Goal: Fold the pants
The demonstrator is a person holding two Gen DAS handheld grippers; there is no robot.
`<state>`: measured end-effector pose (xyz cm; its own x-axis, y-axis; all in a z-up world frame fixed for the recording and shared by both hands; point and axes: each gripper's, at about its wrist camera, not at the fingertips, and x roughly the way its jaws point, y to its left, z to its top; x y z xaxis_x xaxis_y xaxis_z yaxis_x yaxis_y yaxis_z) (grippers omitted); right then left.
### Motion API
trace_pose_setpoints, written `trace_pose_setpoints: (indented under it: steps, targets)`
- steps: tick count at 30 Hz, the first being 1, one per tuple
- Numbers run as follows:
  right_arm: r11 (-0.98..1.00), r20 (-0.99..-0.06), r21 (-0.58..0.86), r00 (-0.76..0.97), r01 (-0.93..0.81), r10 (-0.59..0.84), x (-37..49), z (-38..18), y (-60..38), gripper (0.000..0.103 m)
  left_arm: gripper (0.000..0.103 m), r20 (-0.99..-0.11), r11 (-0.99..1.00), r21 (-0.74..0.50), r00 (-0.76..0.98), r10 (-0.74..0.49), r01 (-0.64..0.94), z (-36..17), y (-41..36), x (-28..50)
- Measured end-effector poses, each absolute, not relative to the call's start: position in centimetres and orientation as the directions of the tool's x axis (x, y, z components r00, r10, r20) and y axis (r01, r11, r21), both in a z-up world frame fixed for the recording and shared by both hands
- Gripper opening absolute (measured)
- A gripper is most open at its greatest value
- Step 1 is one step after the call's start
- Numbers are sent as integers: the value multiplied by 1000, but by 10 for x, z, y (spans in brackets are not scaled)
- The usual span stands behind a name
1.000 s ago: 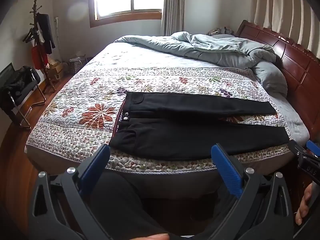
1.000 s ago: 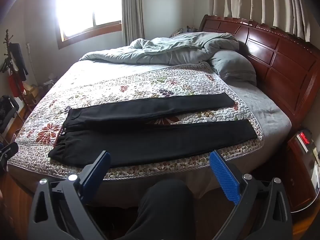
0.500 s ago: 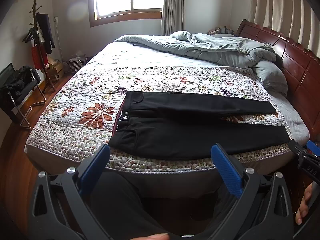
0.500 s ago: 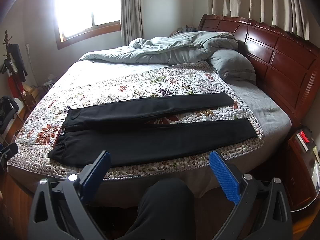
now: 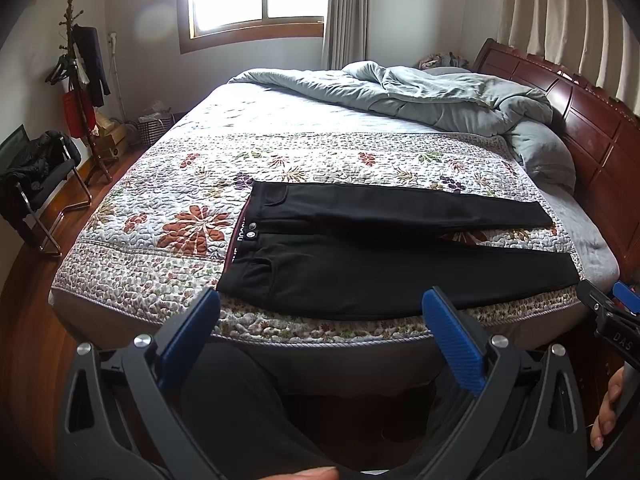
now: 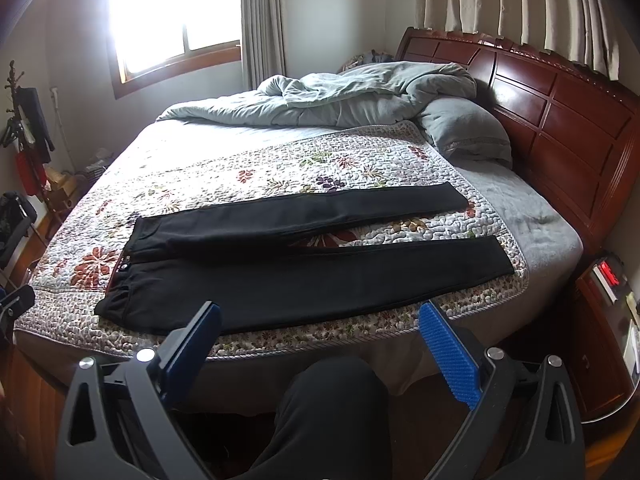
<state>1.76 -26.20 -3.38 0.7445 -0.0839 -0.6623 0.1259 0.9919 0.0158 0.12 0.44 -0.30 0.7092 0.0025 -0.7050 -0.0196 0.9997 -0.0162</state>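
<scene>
Black pants (image 5: 360, 264) lie flat on the floral quilt (image 5: 168, 184), waistband to the left, both legs spread apart and pointing right toward the headboard. They also show in the right wrist view (image 6: 304, 276). My left gripper (image 5: 320, 312) is open and empty, held off the bed's near edge, in front of the waist end. My right gripper (image 6: 320, 328) is open and empty, also short of the near edge, in front of the near leg. The right gripper's side shows at the far right of the left wrist view (image 5: 612, 312).
A rumpled grey duvet (image 5: 420, 96) and pillow (image 6: 464, 128) lie at the far side of the bed. A wooden headboard (image 6: 560, 120) stands at the right, a nightstand (image 6: 608, 320) below it. A coat rack (image 5: 80, 80) and chair (image 5: 36, 184) stand left. My knee (image 6: 332, 408) is below the grippers.
Nothing has visibly changed; both grippers stay open and almost still in front of the bed.
</scene>
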Motion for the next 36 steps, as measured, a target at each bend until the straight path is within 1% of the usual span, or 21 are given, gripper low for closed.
trace_pose_setpoints:
  steps: [36]
  targets:
    - [992,-661,8,745,127,-90,21,-30,-261,99,100,-699,1000,-16,715,2,-18,-1,3,1]
